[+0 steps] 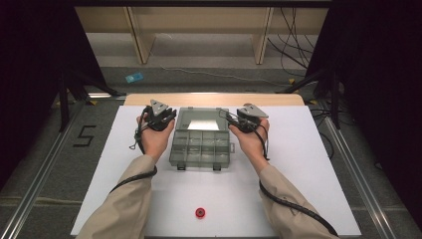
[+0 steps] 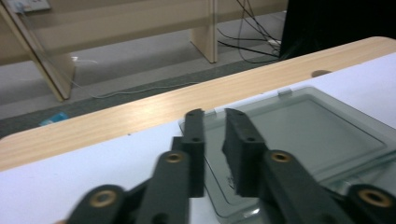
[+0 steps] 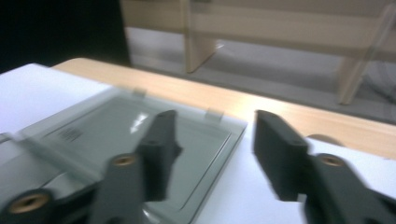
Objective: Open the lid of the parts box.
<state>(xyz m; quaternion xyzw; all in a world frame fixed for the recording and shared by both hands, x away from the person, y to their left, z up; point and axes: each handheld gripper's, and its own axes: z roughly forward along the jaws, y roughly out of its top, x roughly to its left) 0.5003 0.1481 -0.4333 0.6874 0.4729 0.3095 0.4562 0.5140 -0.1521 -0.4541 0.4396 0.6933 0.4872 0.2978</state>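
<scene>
I have one clear grey box (image 1: 201, 147) lying open in the middle of the white board (image 1: 298, 169), its one lid (image 1: 203, 118) laid flat back on the far side. The tray part nearest me is split into small compartments, two rows as far as I can count; whether anything lies in them I cannot tell. My left gripper (image 1: 160, 119) sits at the box's far left corner, my right gripper (image 1: 240, 121) at its far right corner, one on each side of the lid. In the left gripper view my jaws stand a narrow gap apart above the lid's corner, gripping nothing. In the right gripper view my jaws are spread wider, over the lid's edge, holding nothing. One small red ring (image 1: 200, 212) lies well apart from the box, on the near side
</scene>
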